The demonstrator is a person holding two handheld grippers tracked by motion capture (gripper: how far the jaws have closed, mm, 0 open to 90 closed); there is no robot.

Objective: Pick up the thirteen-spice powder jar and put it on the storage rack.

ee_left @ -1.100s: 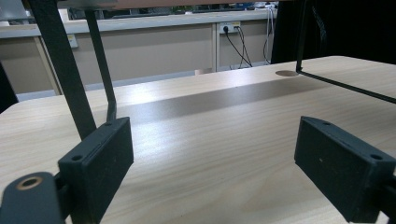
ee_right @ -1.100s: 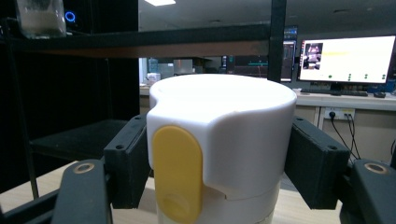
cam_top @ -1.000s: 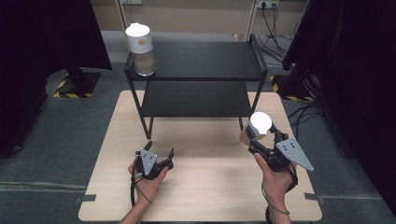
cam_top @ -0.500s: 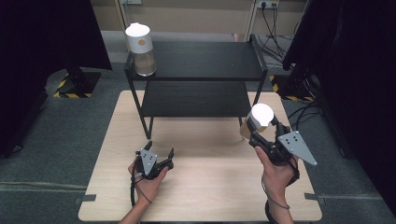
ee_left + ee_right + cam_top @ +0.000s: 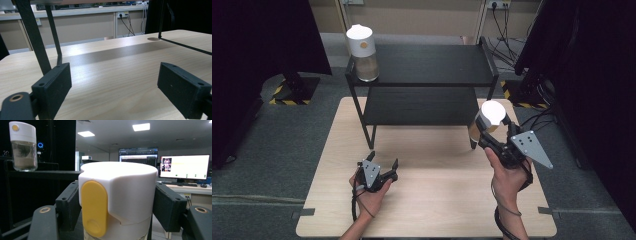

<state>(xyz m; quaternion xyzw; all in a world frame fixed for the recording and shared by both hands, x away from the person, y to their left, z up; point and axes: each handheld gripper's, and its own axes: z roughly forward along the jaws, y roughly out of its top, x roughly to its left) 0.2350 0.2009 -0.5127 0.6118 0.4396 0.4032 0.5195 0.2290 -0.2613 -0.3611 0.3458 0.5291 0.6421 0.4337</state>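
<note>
**Jar lifted beside the shelf**

Seen from above, my right gripper (image 5: 490,131) clamps a white-lidded jar (image 5: 490,116) just beside the black shelf (image 5: 422,70), likely bound for it. My left gripper (image 5: 113,92) rests, jaws apart, empty. Ahead of my right gripper, another jar (image 5: 23,146) stands on top.

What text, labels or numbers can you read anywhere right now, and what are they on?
No text is legible.
White-lidded jar held in the right gripper: plain yellow tab, no lettering.
White-lidded glass jar on the black shelf: a yellow dot, no words.
Two lit monitors behind: content too small and blurred to read.
</note>
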